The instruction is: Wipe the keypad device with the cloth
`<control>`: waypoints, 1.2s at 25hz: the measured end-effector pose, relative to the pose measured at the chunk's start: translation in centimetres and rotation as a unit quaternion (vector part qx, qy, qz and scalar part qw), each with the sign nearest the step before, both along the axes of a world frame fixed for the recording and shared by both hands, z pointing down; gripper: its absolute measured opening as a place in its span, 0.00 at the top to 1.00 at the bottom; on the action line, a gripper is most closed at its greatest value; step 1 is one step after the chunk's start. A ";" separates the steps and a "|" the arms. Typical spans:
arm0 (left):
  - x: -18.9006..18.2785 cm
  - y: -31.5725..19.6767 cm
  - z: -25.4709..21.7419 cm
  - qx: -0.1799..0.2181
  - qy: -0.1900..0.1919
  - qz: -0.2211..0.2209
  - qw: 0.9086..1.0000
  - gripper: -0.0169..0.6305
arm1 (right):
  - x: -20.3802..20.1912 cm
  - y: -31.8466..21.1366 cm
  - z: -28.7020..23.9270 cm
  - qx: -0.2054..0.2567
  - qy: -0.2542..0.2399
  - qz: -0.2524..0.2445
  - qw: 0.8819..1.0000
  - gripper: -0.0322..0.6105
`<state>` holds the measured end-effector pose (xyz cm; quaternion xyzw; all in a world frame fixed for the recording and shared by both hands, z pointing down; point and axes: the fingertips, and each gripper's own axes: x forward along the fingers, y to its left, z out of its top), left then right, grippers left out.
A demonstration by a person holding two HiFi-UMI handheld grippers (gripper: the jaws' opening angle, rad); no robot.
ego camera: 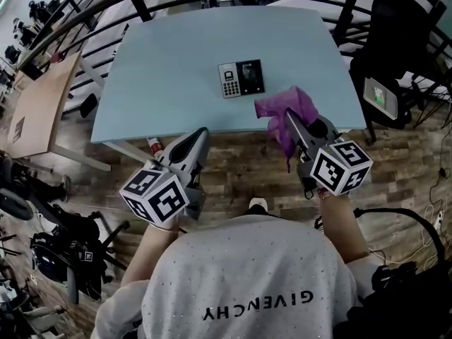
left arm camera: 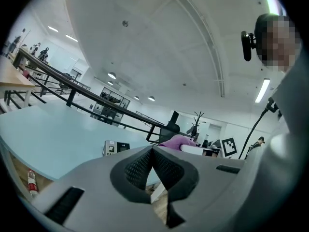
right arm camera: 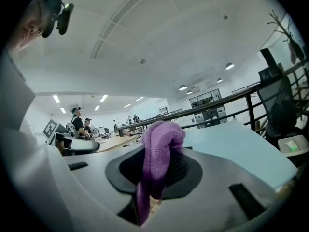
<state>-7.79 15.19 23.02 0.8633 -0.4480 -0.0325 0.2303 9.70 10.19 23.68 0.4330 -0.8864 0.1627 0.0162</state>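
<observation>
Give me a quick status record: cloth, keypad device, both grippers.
cloth: purple, clamped in right gripper, hanging from its jaws
keypad device: flat on table, apart from both grippers
left gripper: shut, empty
right gripper: shut on cloth
wiping: not yet begun

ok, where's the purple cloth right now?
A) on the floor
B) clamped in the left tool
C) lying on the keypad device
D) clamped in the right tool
D: the purple cloth is pinched in the right tool and hangs from its jaws. The left tool is shut on nothing, and the keypad device sits uncovered on the table.
</observation>
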 end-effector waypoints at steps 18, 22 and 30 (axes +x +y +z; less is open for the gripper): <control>2.5 -8.7 3.8 -0.014 0.002 -0.063 0.998 0.99 | 1.3 -10.7 2.1 0.007 0.009 -0.073 0.997 0.84; 2.3 -9.9 5.5 -0.035 -0.003 -0.068 0.997 0.99 | 0.9 -11.5 4.1 -0.016 0.014 -0.083 0.996 0.84; 2.2 -14.9 7.7 -0.058 -0.004 -0.053 0.997 0.99 | -0.7 -14.2 6.7 -0.032 0.033 -0.116 0.992 0.84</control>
